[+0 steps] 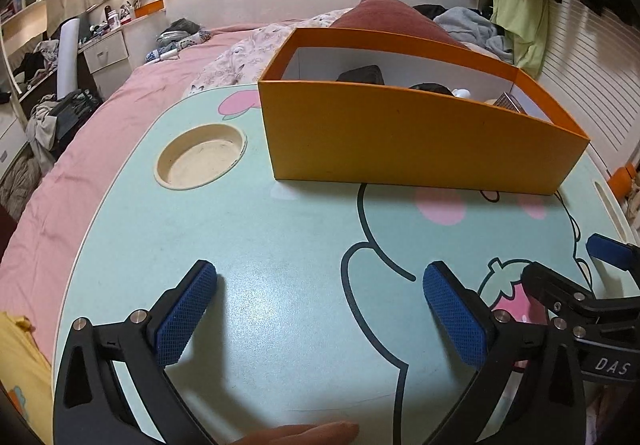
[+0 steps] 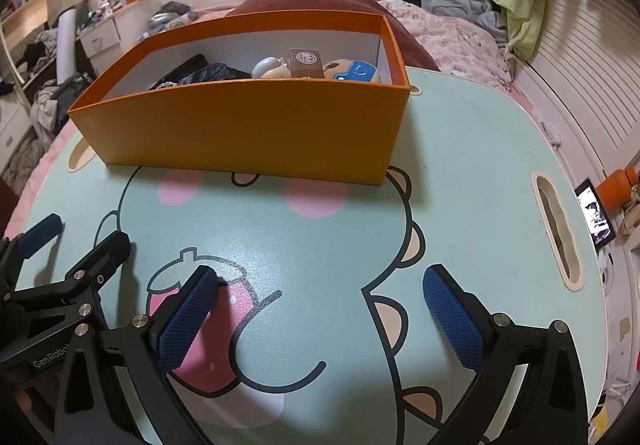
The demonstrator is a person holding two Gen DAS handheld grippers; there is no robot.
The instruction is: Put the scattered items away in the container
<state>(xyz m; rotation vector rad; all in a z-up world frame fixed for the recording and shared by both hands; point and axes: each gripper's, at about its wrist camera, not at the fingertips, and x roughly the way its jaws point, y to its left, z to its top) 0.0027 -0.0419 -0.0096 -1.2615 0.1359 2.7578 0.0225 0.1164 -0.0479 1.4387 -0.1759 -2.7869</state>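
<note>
Left hand-held gripper [image 1: 320, 305]: tilted down over the worktop [image 1: 280, 237], jaws spread wide, nothing between.
Right hand-held gripper [image 2: 320, 305]: same tilt, spread, empty.
Orange box [image 2: 248, 125]: ahead of both, holding the toys [image 2: 352, 71].

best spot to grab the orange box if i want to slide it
Grip the near long wall of the orange box at its top rim, coming from above. The box is open-topped and the wall thin and upright, so one pad goes inside and one outside.

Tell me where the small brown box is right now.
In the right wrist view the small brown box sits inside the orange container, toward its right end, between a white toy and a blue-and-tan toy.
</note>
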